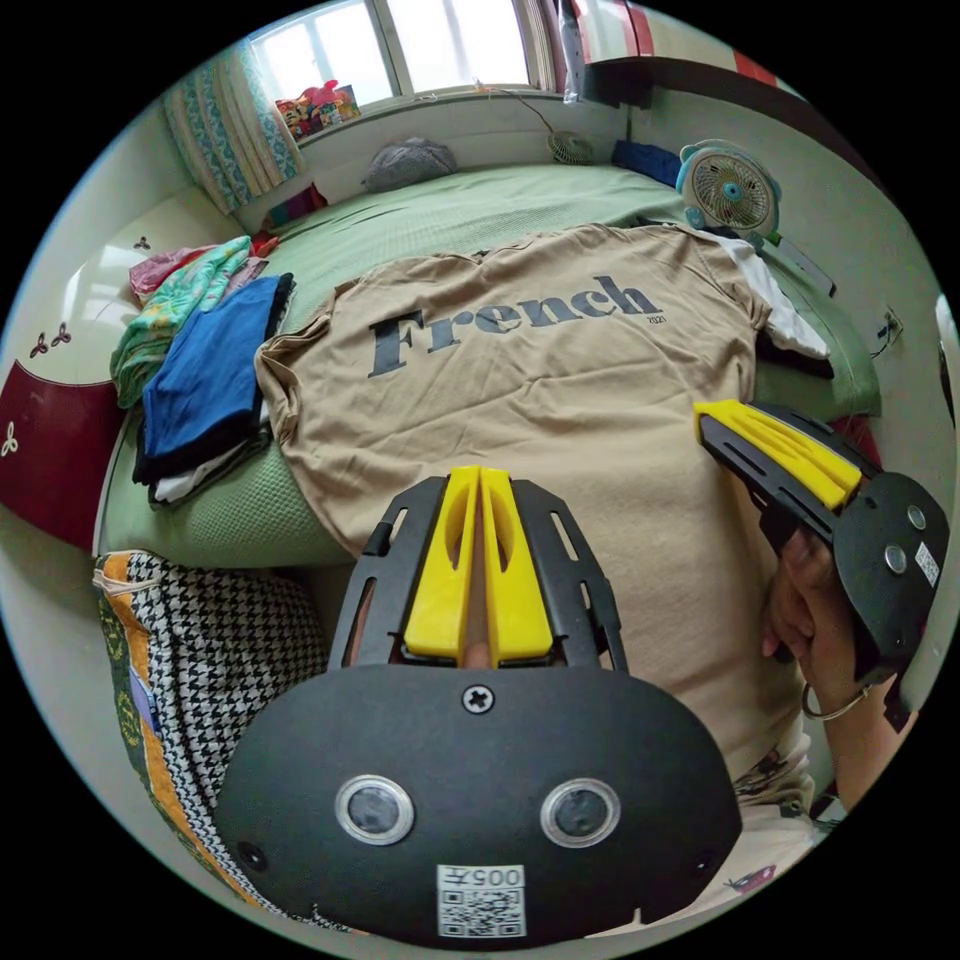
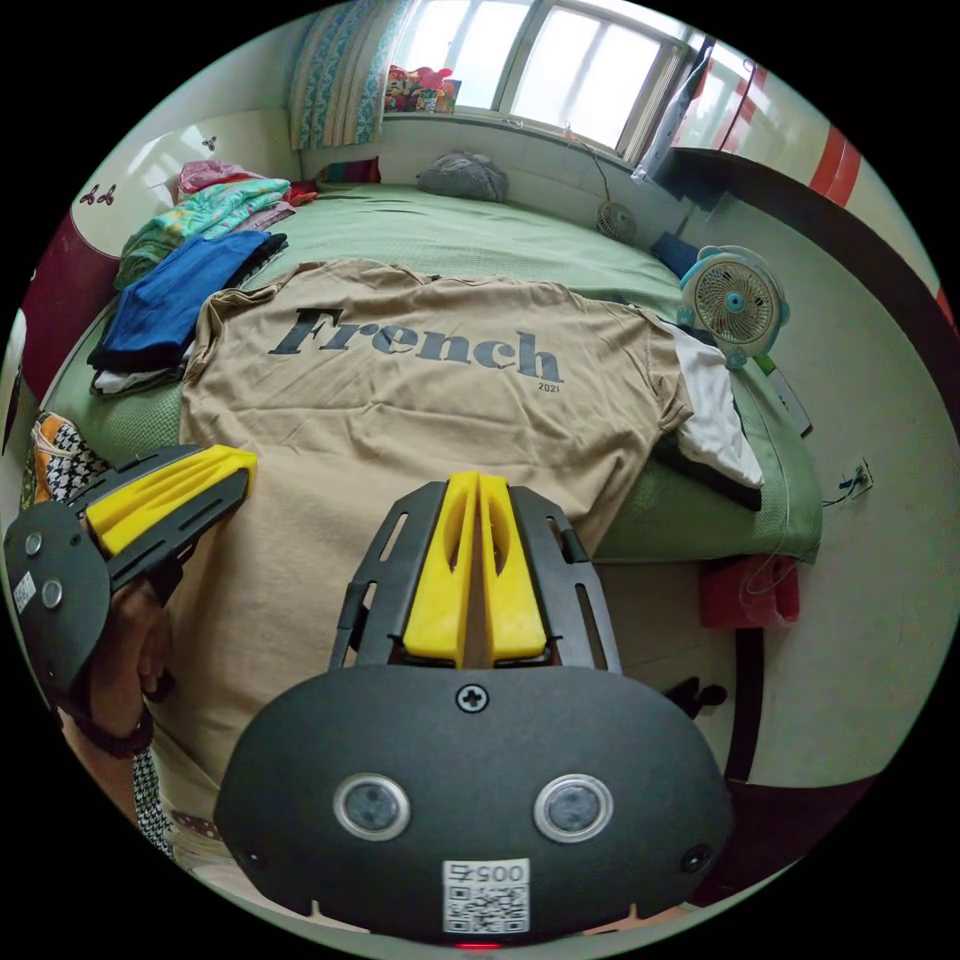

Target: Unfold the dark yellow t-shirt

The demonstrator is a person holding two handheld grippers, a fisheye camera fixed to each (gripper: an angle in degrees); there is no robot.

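The dark yellow t-shirt [image 1: 560, 400] [image 2: 400, 420] lies opened out on the green bed [image 1: 480, 200] [image 2: 450, 230], dark lettering facing up and both sleeves spread. Its lower part hangs over the bed's near edge toward the person. My left gripper [image 1: 478, 470] [image 2: 245, 462] hovers over the shirt's lower left part, jaws shut together. My right gripper [image 2: 476, 478] [image 1: 705, 412] is shut too, by the shirt's lower right edge. I see no cloth pinched in either. A hand holds each gripper.
A stack of folded clothes with a blue one on top [image 1: 205, 370] [image 2: 170, 300] sits left of the shirt. A white and black garment [image 1: 790, 320] [image 2: 715, 420] lies under the right sleeve. A small fan [image 1: 728, 190] [image 2: 735, 300] stands at the bed's right edge.
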